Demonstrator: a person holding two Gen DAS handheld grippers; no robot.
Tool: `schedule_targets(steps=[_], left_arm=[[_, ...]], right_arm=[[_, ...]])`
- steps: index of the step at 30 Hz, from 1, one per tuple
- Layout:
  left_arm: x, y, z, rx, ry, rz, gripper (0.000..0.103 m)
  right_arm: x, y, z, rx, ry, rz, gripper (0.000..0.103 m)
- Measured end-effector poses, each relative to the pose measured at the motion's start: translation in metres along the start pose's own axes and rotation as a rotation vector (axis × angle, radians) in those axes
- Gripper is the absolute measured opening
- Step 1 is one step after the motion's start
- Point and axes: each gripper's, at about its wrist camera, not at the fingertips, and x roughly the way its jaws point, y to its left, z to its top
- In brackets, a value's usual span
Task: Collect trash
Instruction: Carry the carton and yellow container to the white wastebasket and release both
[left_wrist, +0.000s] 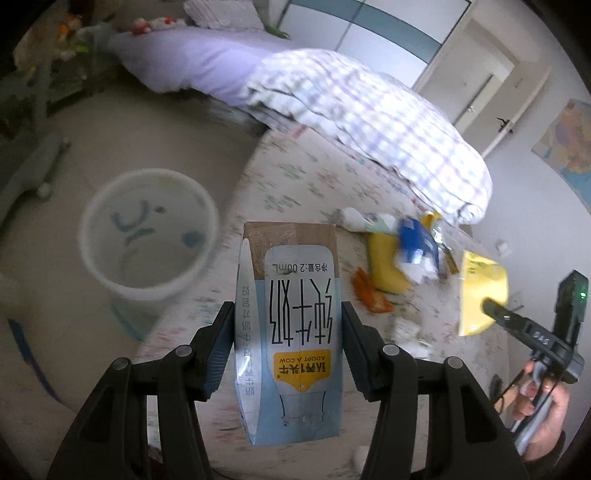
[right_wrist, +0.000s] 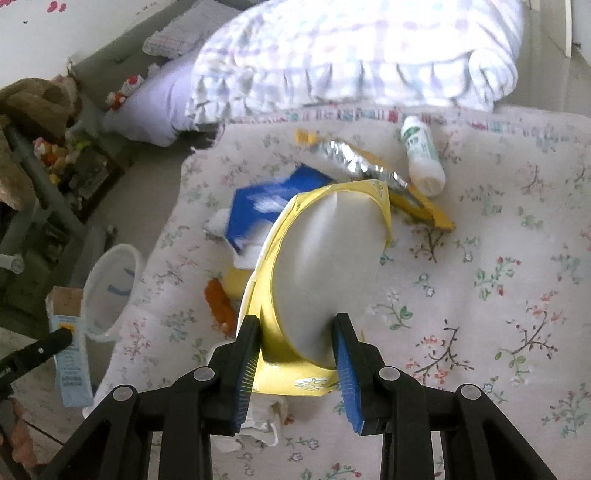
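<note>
1. A blue-and-white milk carton (left_wrist: 291, 332) is clamped between the two fingers of the left hand-held gripper (left_wrist: 288, 347), held upside down so its print reads inverted, above the edge of the bed (left_wrist: 295, 173).
2. A yellow box (right_wrist: 325, 273) with a white oval face is clamped between the fingers of the right hand-held gripper (right_wrist: 295, 354), raised above the bed's floral sheet (right_wrist: 498, 295); the left wrist view shows it as a yellow shape (left_wrist: 480, 291) at the tip of that gripper.
3. On the floor just beside the bed stands a white trash bin (left_wrist: 147, 232) with blue marks inside, its mouth open; in the right wrist view it sits to the left (right_wrist: 110, 291), near the carton (right_wrist: 70, 347).
4. More trash lies on the sheet beyond the yellow box: a blue packet (right_wrist: 273, 206), a silver foil wrapper (right_wrist: 358, 166), an orange scrap (right_wrist: 221, 306) and a white bottle with green print (right_wrist: 423, 162) lying on its side.
5. Crumpled white tissue (right_wrist: 258, 421) lies under the right hand-held gripper.
6. A checked quilt (right_wrist: 351, 51) is bunched at the far end of the bed, next to a lilac pillow (left_wrist: 192, 59).
</note>
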Motion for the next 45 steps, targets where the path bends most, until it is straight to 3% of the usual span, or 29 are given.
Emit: schedule_targets(steps=[4,8,13,16,20,24,26,28,34,37,38,39,41,45], left_arm=[[-0.013,0.023,0.015,-0.013,-0.008,0.058,0.058],[-0.021,0.046,0.043,-0.047,-0.031,0.087,0.058],[-0.005,0.091,0.07,-0.165,-0.06,0.096,0.058],[0.018,0.12,0.074,-0.24,-0.05,0.118,0.058],[0.033,0.136,0.082,-0.204,-0.062,0.165,0.058],[0.042,0.155,0.084,-0.23,-0.063,0.148,0.058],[0.042,0.162,0.083,-0.254,-0.036,0.187,0.064],[0.034,0.166,0.082,-0.259,-0.043,0.235,0.081],[0.013,0.18,0.067,-0.242,-0.056,0.355,0.089],[0.007,0.188,0.057,-0.247,-0.051,0.378,0.096],[0.004,0.189,0.054,-0.245,-0.053,0.385,0.099],[0.001,0.189,0.051,-0.235,-0.058,0.392,0.103],[0.0,0.185,0.049,-0.215,-0.063,0.404,0.103],[-0.004,0.168,0.045,-0.183,-0.056,0.398,0.103]], right_arm=[[-0.014,0.007,0.007,-0.005,-0.044,0.014,0.036],[-0.001,0.032,0.019,-0.02,-0.015,0.081,0.036],[0.043,0.092,0.025,-0.068,0.054,0.181,0.036],[0.075,0.13,0.025,-0.13,0.082,0.193,0.036],[0.123,0.164,0.027,-0.128,0.14,0.252,0.036],[0.16,0.188,0.028,-0.115,0.184,0.287,0.036],[0.176,0.198,0.03,-0.11,0.195,0.303,0.036],[0.185,0.209,0.03,-0.117,0.198,0.31,0.037],[0.209,0.242,0.025,-0.173,0.203,0.3,0.038],[0.218,0.251,0.023,-0.174,0.204,0.322,0.041],[0.219,0.253,0.023,-0.167,0.193,0.349,0.052],[0.217,0.253,0.023,-0.159,0.18,0.365,0.073],[0.207,0.25,0.026,-0.141,0.138,0.381,0.088],[0.185,0.244,0.026,-0.183,0.122,0.336,0.088]])
